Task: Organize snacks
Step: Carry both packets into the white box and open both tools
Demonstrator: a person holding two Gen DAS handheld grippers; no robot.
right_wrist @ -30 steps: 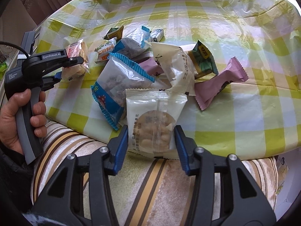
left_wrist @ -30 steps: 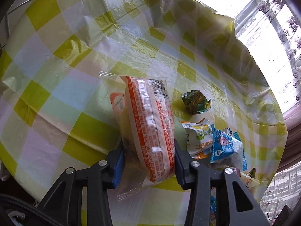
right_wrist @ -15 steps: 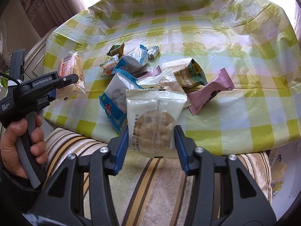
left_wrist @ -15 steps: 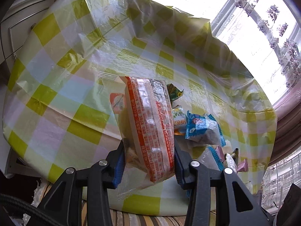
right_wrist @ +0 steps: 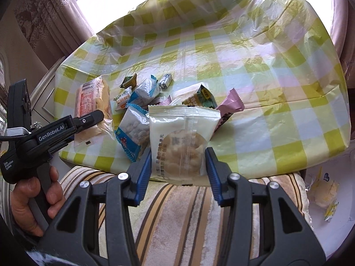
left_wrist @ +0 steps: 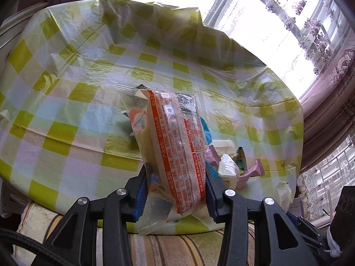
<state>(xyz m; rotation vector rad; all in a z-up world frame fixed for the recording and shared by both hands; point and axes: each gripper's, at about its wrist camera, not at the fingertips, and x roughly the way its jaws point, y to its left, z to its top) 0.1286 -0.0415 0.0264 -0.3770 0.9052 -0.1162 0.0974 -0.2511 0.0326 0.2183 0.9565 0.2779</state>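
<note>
Orange-printed crinkly plastic snack bag [left_wrist: 177, 153] sits squeezed in the left gripper [left_wrist: 175, 190]. The white round-cookie packet [right_wrist: 180, 141] sits squeezed in the right gripper [right_wrist: 178, 170]. I think both should squeeze gently and carry their snacks slowly, so nothing slips or cracks.

right tongs [right_wrist: 178, 170]: clamped on white cookie packet [right_wrist: 183, 137] | left tongs [right_wrist: 88, 119]: holding orange-printed packet [right_wrist: 92, 99] | table [right_wrist: 277, 88]: snack pile [right_wrist: 155, 93]

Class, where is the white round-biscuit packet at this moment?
In the right wrist view, the white biscuit packet is centred, clamped in the right hand-held gripper, in front of the snack pile.
</note>
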